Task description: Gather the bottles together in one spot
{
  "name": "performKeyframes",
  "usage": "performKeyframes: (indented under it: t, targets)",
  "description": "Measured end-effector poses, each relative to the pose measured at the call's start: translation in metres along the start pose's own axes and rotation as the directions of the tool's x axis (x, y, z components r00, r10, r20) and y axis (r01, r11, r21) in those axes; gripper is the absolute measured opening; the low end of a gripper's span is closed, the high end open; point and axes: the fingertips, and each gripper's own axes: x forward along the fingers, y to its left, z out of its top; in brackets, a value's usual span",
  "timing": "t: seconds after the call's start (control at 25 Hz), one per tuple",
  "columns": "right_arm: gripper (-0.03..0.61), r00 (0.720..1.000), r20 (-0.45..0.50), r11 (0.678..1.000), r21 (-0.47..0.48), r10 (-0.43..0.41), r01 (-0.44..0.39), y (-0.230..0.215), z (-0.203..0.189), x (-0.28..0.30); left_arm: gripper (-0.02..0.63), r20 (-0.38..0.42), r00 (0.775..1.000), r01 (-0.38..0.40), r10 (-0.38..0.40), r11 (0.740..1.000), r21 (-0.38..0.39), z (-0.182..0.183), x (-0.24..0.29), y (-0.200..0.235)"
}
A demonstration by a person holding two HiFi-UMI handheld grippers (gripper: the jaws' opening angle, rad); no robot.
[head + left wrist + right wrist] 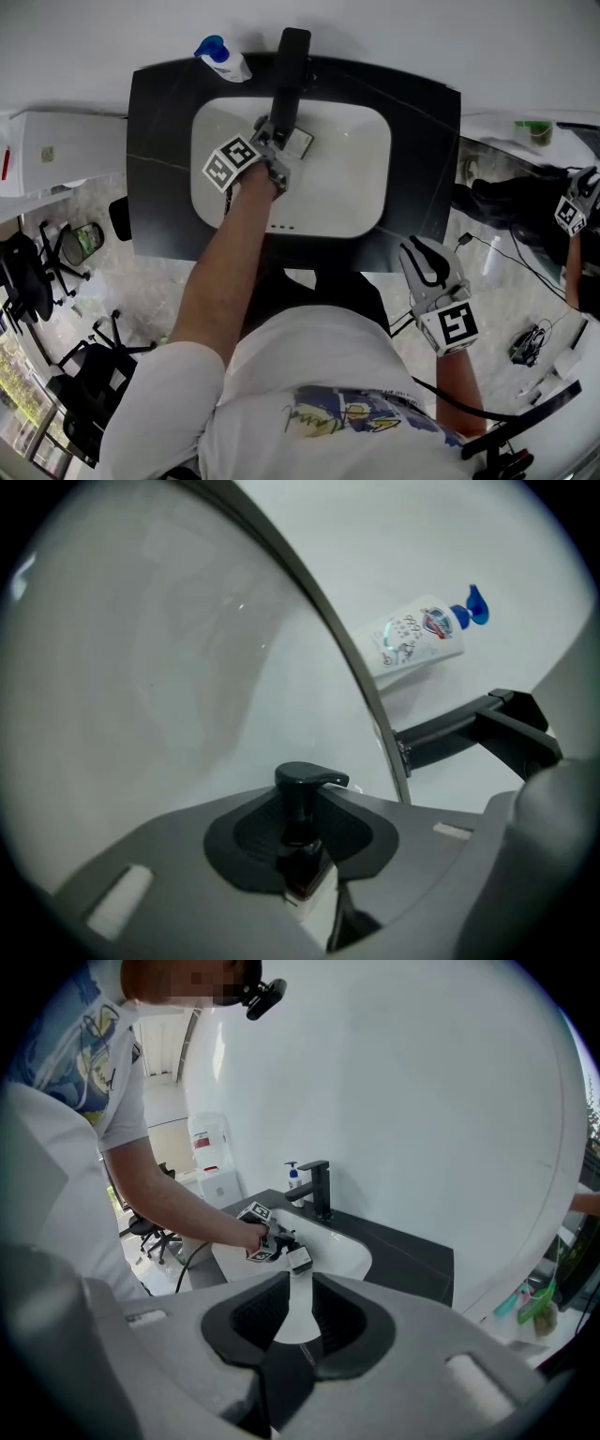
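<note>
A small dark pump bottle (298, 142) with a pale label sits over the white sink basin (356, 187), and my left gripper (286, 150) is shut on it. In the left gripper view its black pump head (309, 778) sticks up between the jaws of my left gripper (305, 874). A white bottle with a blue cap (223, 58) stands on the black counter (159, 169) at the back left, seen beyond the basin rim as the white bottle (422, 639). My right gripper (427, 267) hangs open off the counter's front right corner, and the right gripper (298, 1312) has nothing between its fingers.
A black faucet (291, 61) rises at the back of the basin, right beside my left gripper. White wall runs behind the counter. Office chairs (37, 272) stand on the floor to the left. Cables (525, 342) lie on the floor to the right, and another marker cube (572, 214) shows at the far right edge.
</note>
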Motion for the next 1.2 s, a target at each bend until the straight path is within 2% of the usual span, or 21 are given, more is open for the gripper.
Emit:
performKeyframes:
  t: [0.12, 0.2, 0.4, 0.56, 0.8, 1.04, 1.2]
  targets:
    - [0.075, 1.0, 0.008, 1.0, -0.004, -0.002, 0.002, 0.008, 0.004, -0.002, 0.083, -0.011, 1.0, 0.02, -0.019, 0.996, 0.091, -0.004, -0.011, -0.012]
    - [0.075, 1.0, 0.018, 1.0, -0.005, -0.005, 0.005, 0.013, 0.007, -0.003, 0.084, -0.02, 0.999, 0.038, -0.035, 0.983, 0.179, -0.005, -0.019, -0.022]
    - [0.075, 0.999, 0.036, 1.0, -0.005, -0.009, 0.009, 0.03, 0.011, -0.003, 0.084, -0.053, 0.998, 0.058, -0.04, 0.911, 0.408, -0.006, -0.042, -0.036]
    - [0.075, 0.999, 0.052, 1.0, -0.007, -0.009, 0.01, 0.043, 0.015, -0.002, 0.083, -0.072, 0.997, 0.072, -0.038, 0.825, 0.561, 0.0, -0.065, -0.049]
    - [0.075, 0.996, 0.086, 1.0, -0.014, -0.014, 0.016, 0.059, 0.026, 0.005, 0.083, -0.113, 0.989, 0.148, -0.096, 0.677, 0.721, 0.017, -0.1, -0.08]
    - [0.075, 0.992, 0.121, 1.0, -0.009, -0.02, 0.022, 0.079, 0.036, 0.012, 0.083, -0.15, 0.979, 0.199, -0.137, 0.519, 0.831, 0.047, -0.134, -0.106]
    - [0.075, 0.991, 0.128, 0.999, -0.007, -0.034, 0.035, 0.088, 0.039, 0.018, 0.083, -0.155, 0.975, 0.212, -0.162, 0.442, 0.871, 0.079, -0.149, -0.118]
